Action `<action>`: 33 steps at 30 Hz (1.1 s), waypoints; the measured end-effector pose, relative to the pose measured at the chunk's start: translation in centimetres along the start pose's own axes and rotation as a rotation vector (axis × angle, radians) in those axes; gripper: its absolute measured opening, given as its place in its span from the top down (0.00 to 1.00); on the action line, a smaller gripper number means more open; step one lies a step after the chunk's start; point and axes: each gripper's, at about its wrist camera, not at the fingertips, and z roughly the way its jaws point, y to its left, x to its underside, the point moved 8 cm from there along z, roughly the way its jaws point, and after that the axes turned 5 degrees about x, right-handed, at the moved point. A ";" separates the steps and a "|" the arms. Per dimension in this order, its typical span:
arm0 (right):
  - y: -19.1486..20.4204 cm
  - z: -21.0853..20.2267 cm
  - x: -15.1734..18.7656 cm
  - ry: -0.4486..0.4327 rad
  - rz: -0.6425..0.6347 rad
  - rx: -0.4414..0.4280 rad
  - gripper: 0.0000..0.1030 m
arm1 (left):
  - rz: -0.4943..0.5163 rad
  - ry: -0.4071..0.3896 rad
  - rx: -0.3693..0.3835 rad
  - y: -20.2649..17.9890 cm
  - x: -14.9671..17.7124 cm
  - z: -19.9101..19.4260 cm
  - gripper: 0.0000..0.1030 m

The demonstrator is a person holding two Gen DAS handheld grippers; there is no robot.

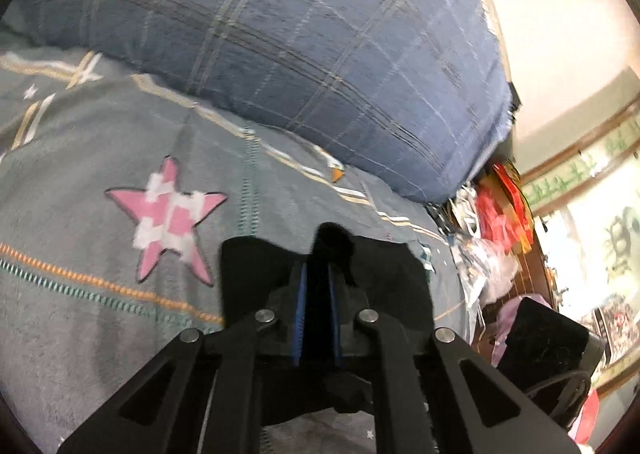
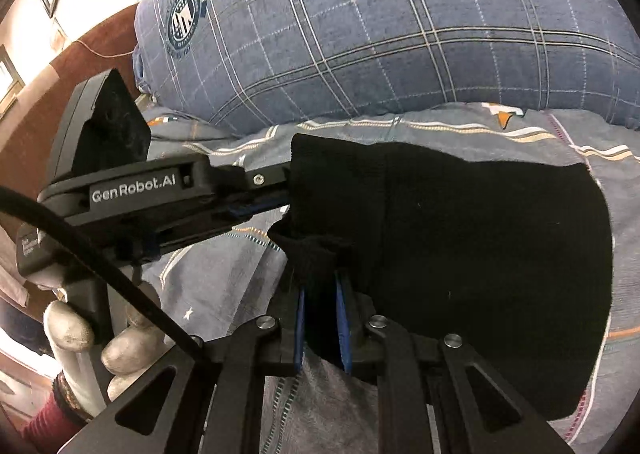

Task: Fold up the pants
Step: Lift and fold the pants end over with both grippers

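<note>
Black pants [image 2: 460,254] hang bunched over the bed [image 1: 100,254], pinched at two spots. The right hand-held gripper [image 2: 323,290] is clamped narrow on a fold of the cloth — its blue pads [image 2: 342,318] press the fabric between them. The left hand-held gripper [image 1: 318,274] likewise grips a tuft of the pants, jaws nearly together. Beyond lies a blue plaid pillow [image 2: 380,26]; a gloved hand [image 2: 100,342] holds the left handle.
</note>
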 end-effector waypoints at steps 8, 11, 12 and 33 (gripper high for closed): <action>1.6 -2.4 1.4 0.042 -0.046 -0.130 0.45 | -0.080 -0.081 -0.007 1.3 1.1 -4.1 0.65; 1.6 -4.7 1.7 0.053 -0.018 -0.236 0.45 | -0.067 -0.089 -0.016 0.8 1.9 -5.2 0.64; 1.1 -5.6 1.5 0.044 -0.001 -0.245 0.45 | -0.052 -0.089 -0.024 0.5 2.2 -5.2 0.61; 0.4 3.9 -5.2 0.303 -0.446 0.343 0.26 | 0.077 0.011 -0.106 -2.4 9.8 -0.1 0.86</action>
